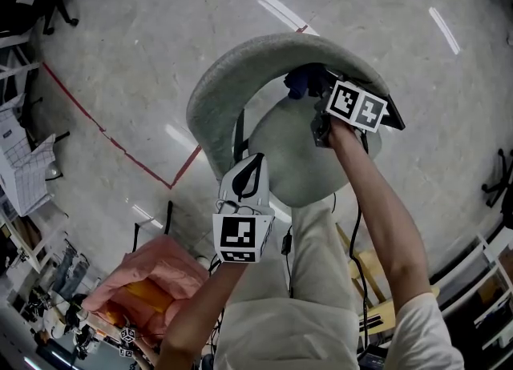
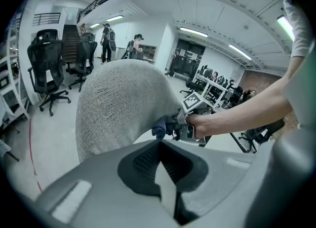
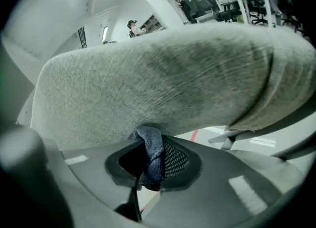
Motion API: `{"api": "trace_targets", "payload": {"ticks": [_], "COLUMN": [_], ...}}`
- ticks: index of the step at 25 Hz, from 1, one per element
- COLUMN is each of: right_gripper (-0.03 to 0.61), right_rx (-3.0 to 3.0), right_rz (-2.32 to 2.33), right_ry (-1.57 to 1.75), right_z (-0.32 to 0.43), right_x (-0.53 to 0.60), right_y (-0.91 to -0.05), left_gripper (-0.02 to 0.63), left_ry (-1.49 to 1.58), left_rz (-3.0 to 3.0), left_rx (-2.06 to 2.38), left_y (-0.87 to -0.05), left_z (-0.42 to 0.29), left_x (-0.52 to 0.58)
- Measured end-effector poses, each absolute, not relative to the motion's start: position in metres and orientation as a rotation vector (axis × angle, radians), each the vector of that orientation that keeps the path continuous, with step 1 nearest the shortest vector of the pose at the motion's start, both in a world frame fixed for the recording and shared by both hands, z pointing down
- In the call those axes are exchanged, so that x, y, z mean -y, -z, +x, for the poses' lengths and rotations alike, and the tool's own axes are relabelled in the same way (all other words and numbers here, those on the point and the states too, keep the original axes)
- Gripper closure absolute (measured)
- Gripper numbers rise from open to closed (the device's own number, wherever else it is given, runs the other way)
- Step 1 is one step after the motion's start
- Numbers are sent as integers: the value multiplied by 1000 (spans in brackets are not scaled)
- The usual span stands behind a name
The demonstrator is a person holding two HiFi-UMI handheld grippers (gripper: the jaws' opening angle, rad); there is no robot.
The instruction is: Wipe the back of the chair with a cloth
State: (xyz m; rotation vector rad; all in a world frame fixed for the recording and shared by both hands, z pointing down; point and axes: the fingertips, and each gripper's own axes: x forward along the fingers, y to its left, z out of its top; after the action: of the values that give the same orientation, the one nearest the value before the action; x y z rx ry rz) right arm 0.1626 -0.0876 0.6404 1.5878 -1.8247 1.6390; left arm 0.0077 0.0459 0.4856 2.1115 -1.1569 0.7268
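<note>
We see a pale, glossy floor [image 1: 120,40] crossed by a red tape line [image 1: 104,132] that bends at a corner, with lamp reflections lying on it as bright streaks. The white ceiling [image 2: 148,0] carries long light strips [image 2: 200,30]. Black office chairs [image 2: 47,59] stand at the left near a dark staircase [image 2: 69,37]. Desks [image 2: 212,81] crowd the far right, before a brick wall [image 2: 257,81] — and a few people [image 2: 106,37] stand far off.

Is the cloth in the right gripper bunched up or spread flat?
Bunched: the blue cloth sits as a crumpled wad clamped in the right gripper, its top pressed against the chair back.
</note>
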Motion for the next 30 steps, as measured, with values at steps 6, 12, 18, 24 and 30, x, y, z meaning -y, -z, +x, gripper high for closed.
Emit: {"api": "trace_targets", "payload": {"ticks": [6,12,18,24,30], "right_gripper": [503,503,503,503,505], "right_rx": [1724,1566,1479,1538,1705], "right_rz": [1755,2005,2133,2033,1761], "right_ry": [-1684,-1814,-1933,-1829,-1690], "right_z": [197,244,267,261,244], "right_x": [86,60,40,23,15], "right_y": [-646,-646,-648,-639,-598], "left_gripper": [612,612,612,612,612], "left_ry": [-715,-736,-718,-703,-678], "left_rz": [2106,2128,2128,2146,2149], "left_rx": [1137,1143,1164,1169,1149], "left_y": [-490,-484,-480,-471,-445], "left_z": [11,23,26,20,20], "left_x": [-46,-52,-55,-66,-76]}}
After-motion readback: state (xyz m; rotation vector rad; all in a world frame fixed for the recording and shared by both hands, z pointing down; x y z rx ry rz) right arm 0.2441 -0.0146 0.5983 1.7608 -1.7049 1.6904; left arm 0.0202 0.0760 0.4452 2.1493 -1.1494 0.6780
